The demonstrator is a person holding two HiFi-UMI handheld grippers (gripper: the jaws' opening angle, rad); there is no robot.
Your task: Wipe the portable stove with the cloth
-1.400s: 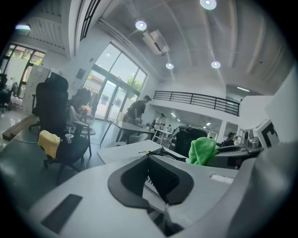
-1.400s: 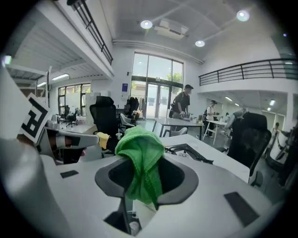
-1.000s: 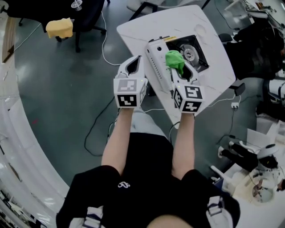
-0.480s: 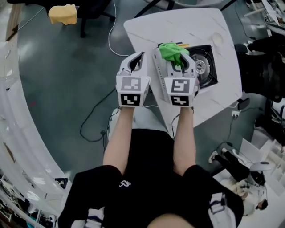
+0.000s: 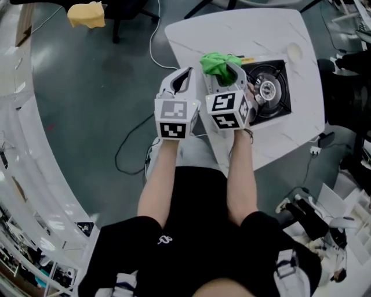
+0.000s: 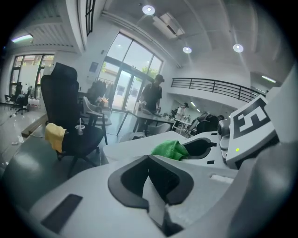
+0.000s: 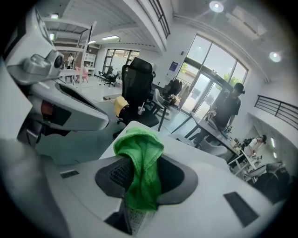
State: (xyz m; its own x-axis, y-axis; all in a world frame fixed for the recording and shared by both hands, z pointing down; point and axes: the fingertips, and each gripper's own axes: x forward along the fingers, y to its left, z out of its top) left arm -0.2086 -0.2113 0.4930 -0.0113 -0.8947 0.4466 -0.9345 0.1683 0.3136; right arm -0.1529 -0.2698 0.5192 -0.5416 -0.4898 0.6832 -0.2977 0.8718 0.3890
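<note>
A portable stove with a black top and round burner lies on the white table; its left part is hidden under my right gripper. That right gripper is shut on a green cloth that bunches out past the jaws, over the stove's left end. Whether the cloth touches the stove is hidden. My left gripper hangs at the table's left edge, just left of the right one, jaws shut with nothing between them. The green cloth also shows in the left gripper view.
A black office chair with a yellow cloth on it stands on the floor to the far left. Cables trail over the grey floor. A person stands by desks in the background. Clutter lies at the right.
My right gripper with the green cloth has slid leftward from the stove's middle to its left end. The left gripper has kept its place beside it.
</note>
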